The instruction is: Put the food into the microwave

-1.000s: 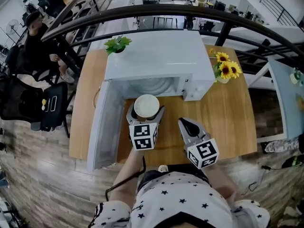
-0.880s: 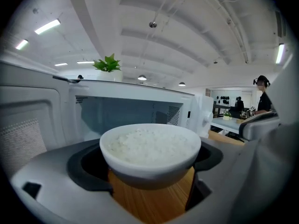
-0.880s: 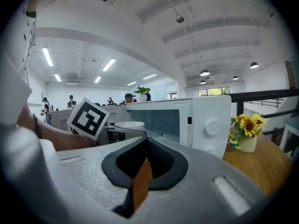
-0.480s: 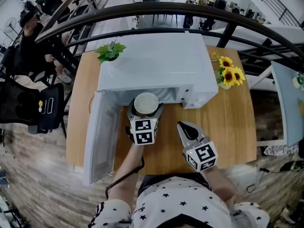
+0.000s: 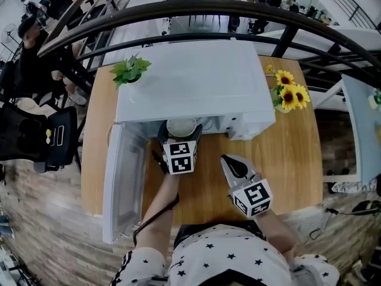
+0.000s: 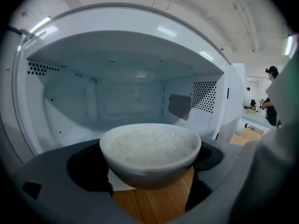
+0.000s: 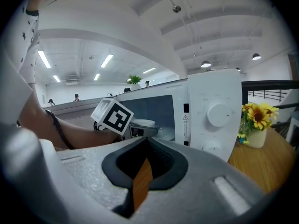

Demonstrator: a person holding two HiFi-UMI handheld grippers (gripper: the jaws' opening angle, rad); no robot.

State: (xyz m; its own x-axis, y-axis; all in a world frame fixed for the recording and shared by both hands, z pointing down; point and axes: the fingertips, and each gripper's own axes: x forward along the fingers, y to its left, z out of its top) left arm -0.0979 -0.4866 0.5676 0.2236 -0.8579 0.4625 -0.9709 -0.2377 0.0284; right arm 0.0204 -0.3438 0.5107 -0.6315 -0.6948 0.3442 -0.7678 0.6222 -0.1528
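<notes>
right gripper (image 5: 234,164) jaws together, empty, over wooden table (image 5: 286,154) | left gripper (image 5: 180,140) clamped on white bowl of rice (image 6: 150,148), level, at microwave (image 5: 190,79) mouth, door (image 5: 124,183) swung open left | cavity straight ahead of bowl, left arm nearer | sunflowers (image 5: 287,94) right, railing (image 5: 196,8), open office beyond

Tongs (image 6: 150,181) grip a rice bowl (image 6: 150,153) before the microwave cavity (image 6: 126,97).

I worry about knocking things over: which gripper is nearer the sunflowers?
Right. The right gripper hovers over the table, short of the sunflowers; the left gripper holds the rice bowl at the microwave opening, farther off.
</notes>
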